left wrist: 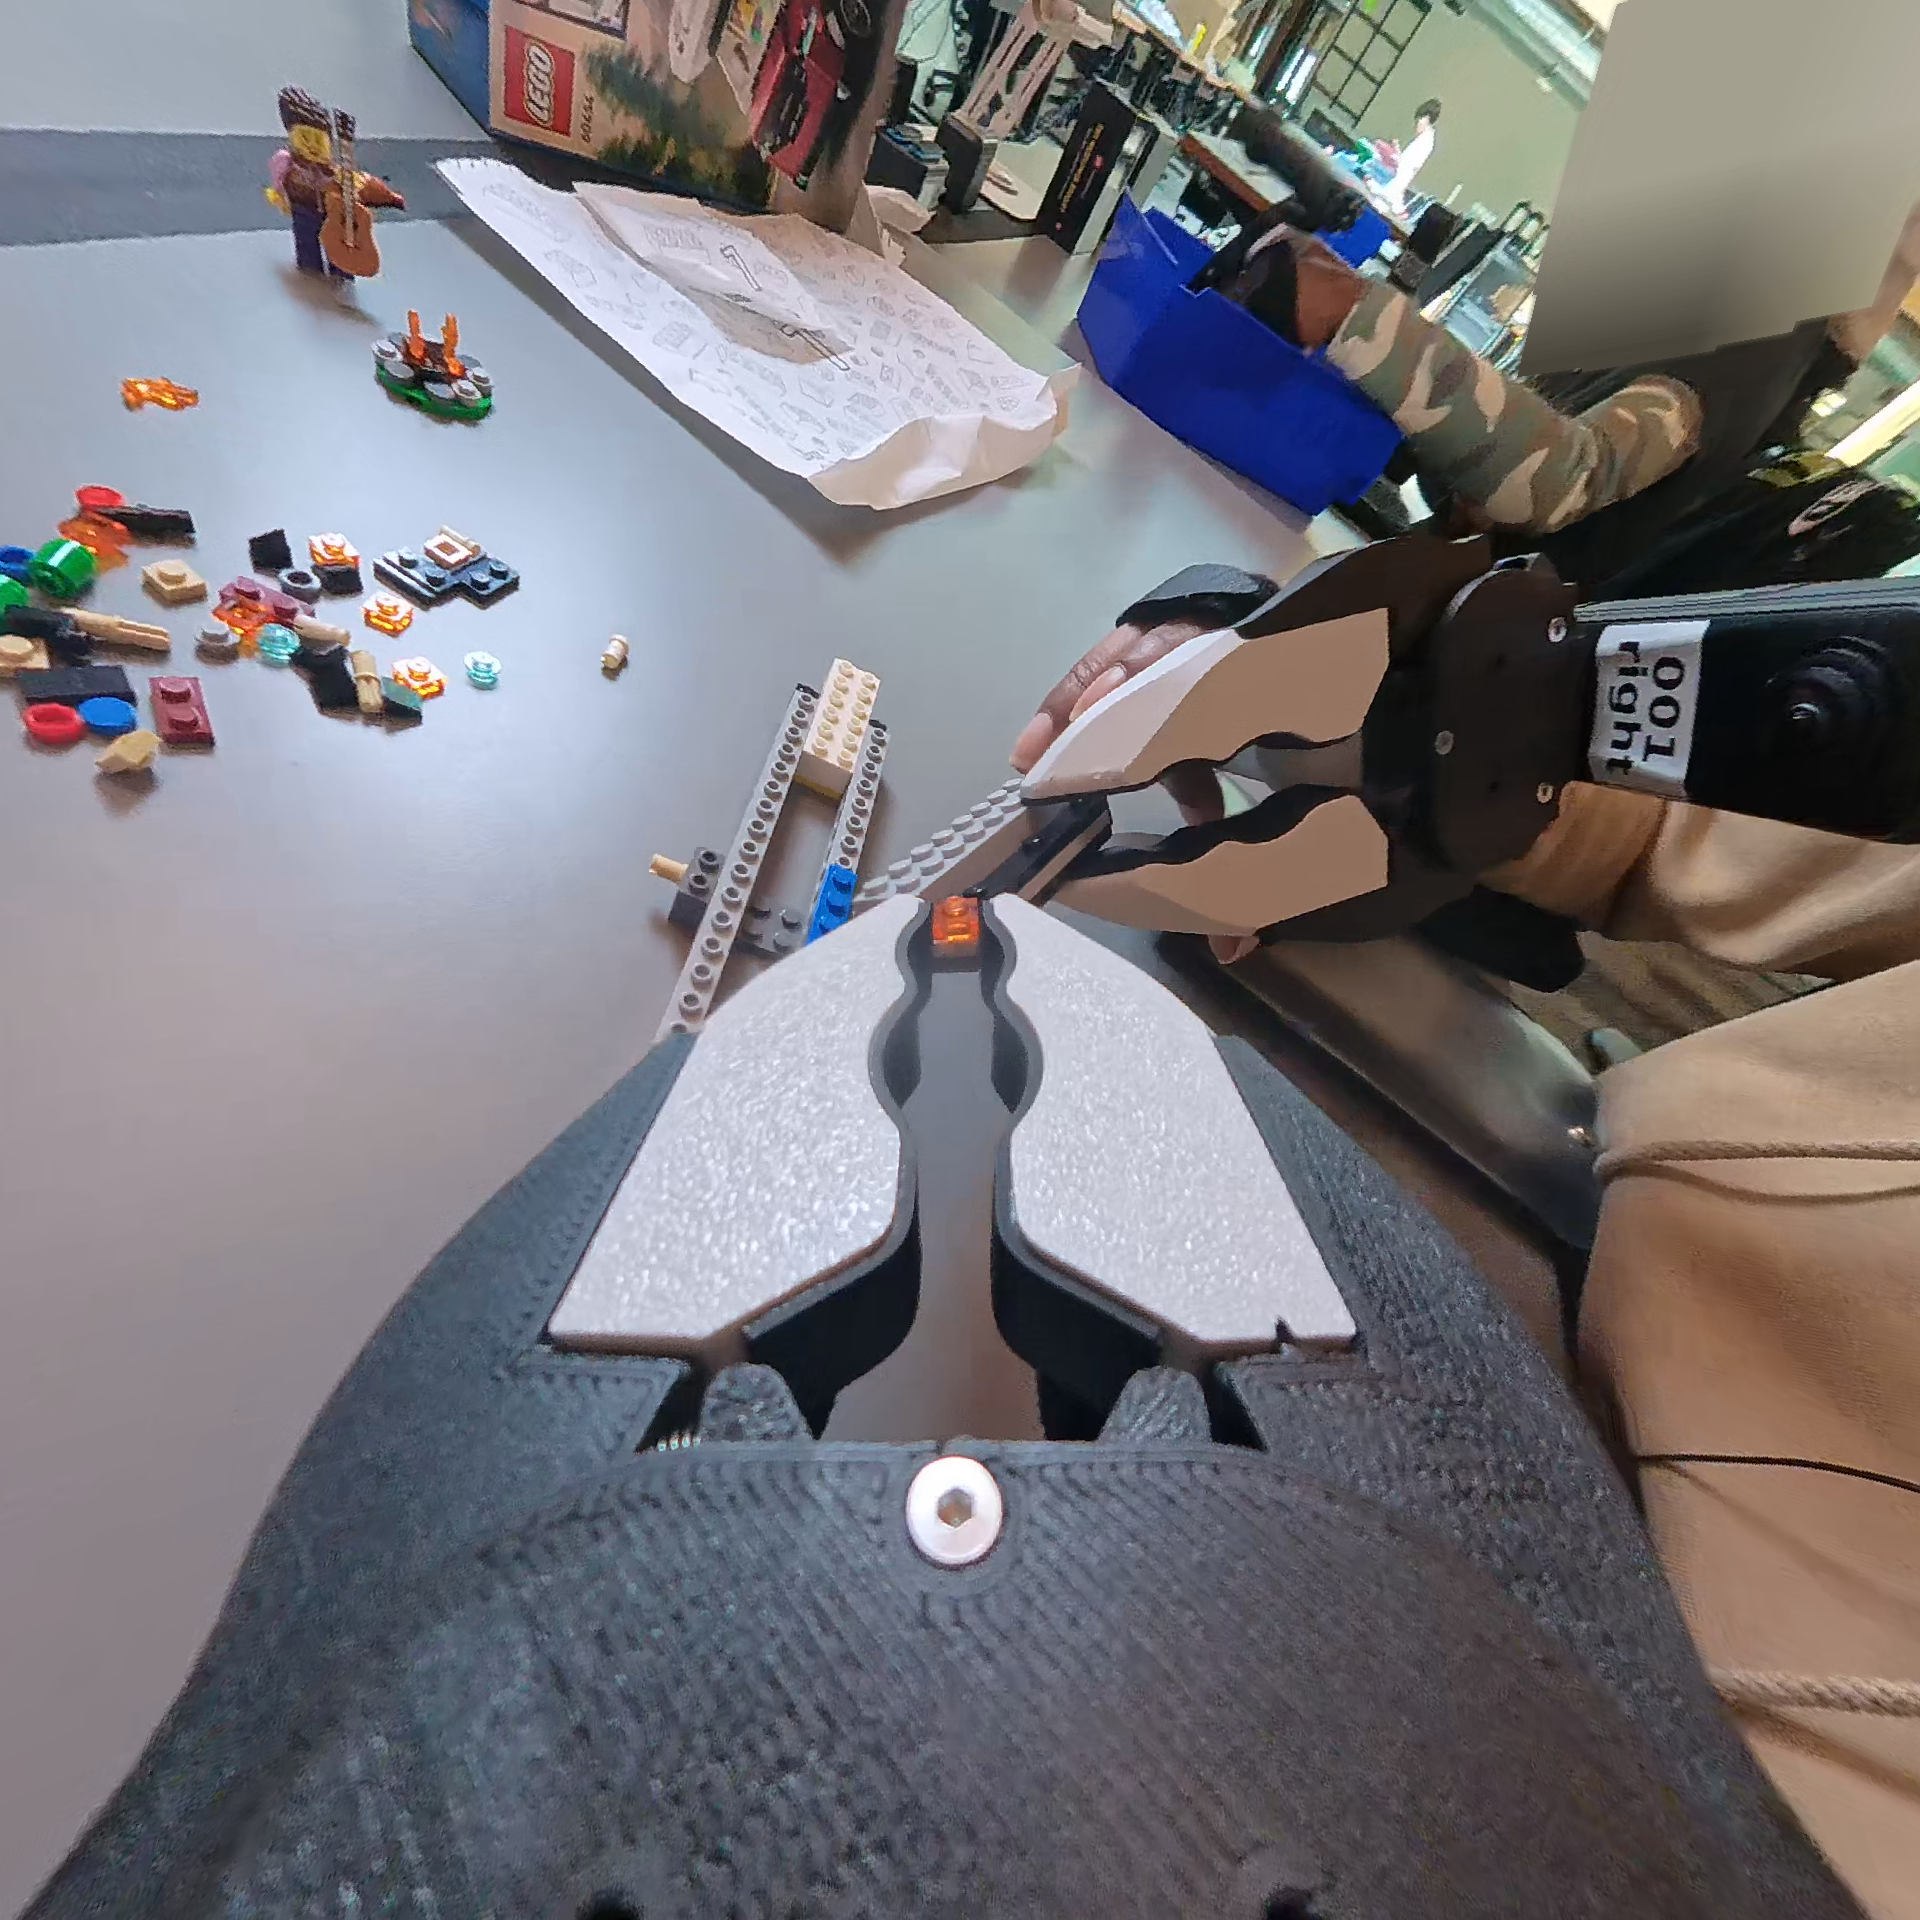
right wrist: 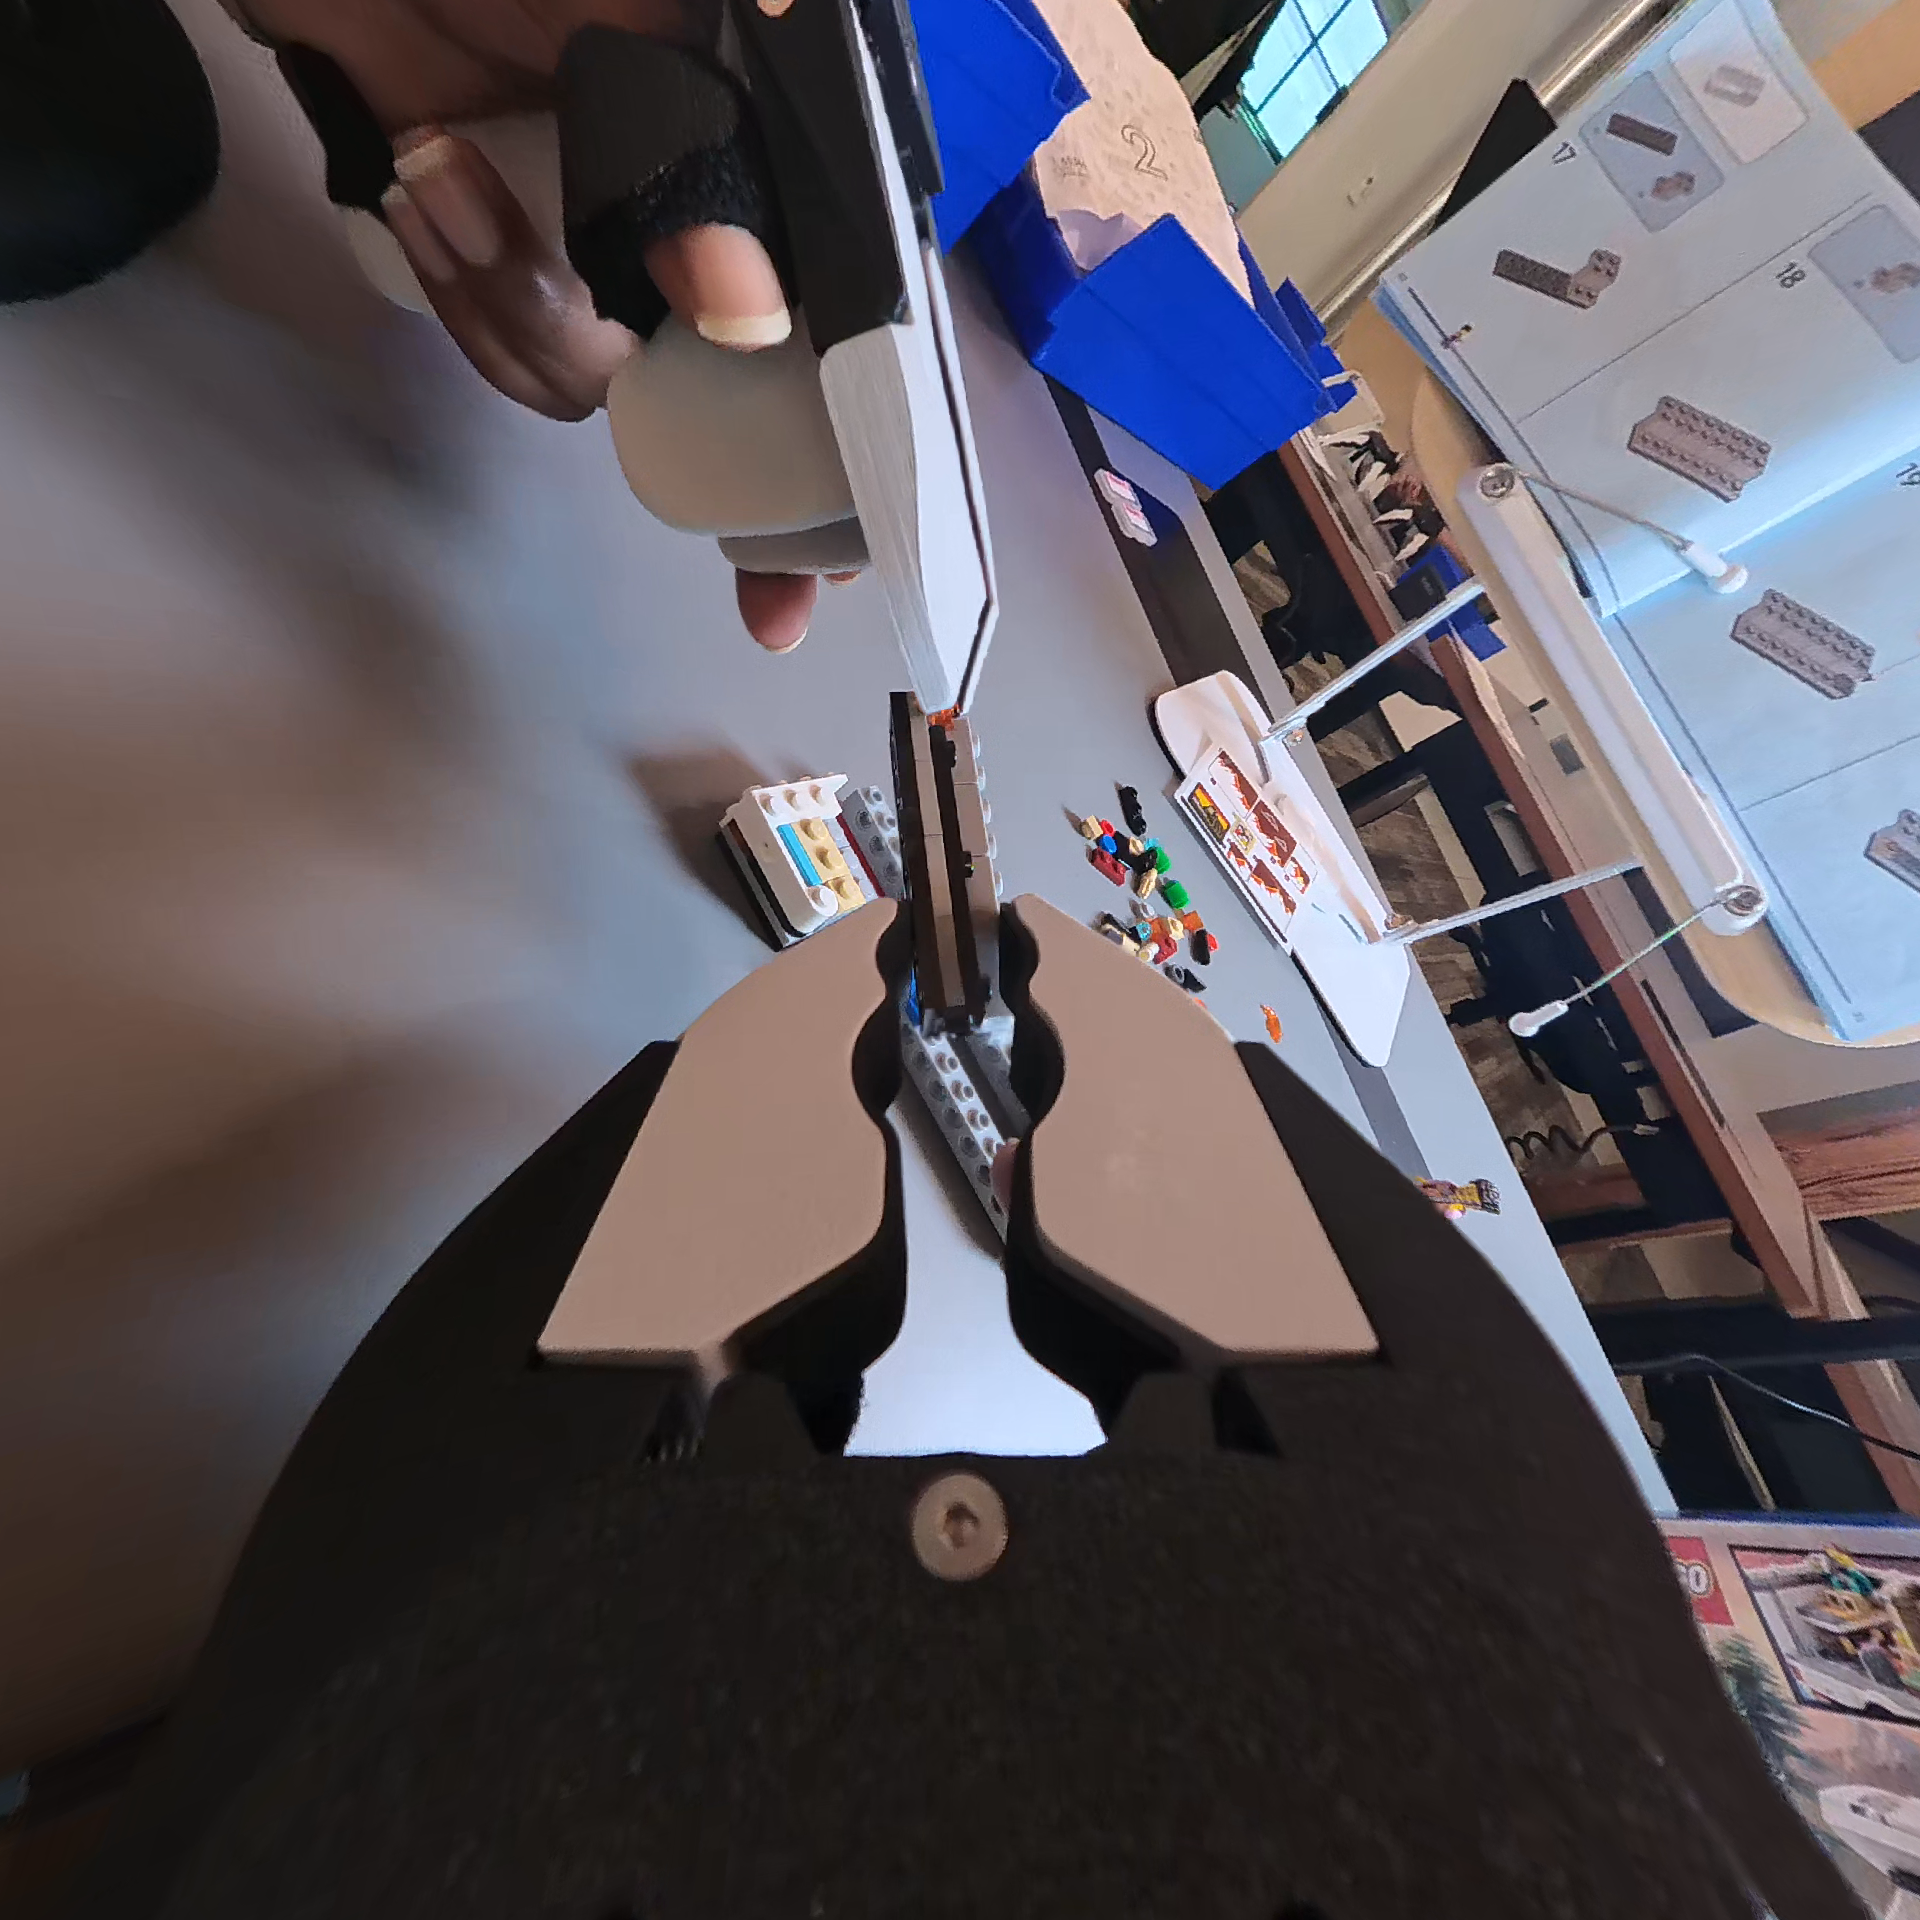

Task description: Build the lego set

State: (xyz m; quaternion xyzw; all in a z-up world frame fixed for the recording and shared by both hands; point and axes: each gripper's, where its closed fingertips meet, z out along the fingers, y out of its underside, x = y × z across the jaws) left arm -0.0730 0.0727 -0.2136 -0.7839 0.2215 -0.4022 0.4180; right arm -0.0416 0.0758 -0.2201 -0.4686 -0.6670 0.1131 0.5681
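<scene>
My left gripper is shut on a small clear-orange plate at its tips. My right gripper is shut on a long grey-and-black plate assembly, held on edge above the table. In the left wrist view the right gripper holds that assembly just beyond the orange plate. In the right wrist view the left gripper comes down from above, with the orange plate touching the assembly's far end. A grey stud-lined frame with tan and blue bricks lies on the table below.
Loose small pieces, a campfire build and a guitar minifigure lie at the left. A paper bag, the set box and blue bins stand behind. A white-and-tan small build, a sticker sheet and an instruction booklet on a stand also show.
</scene>
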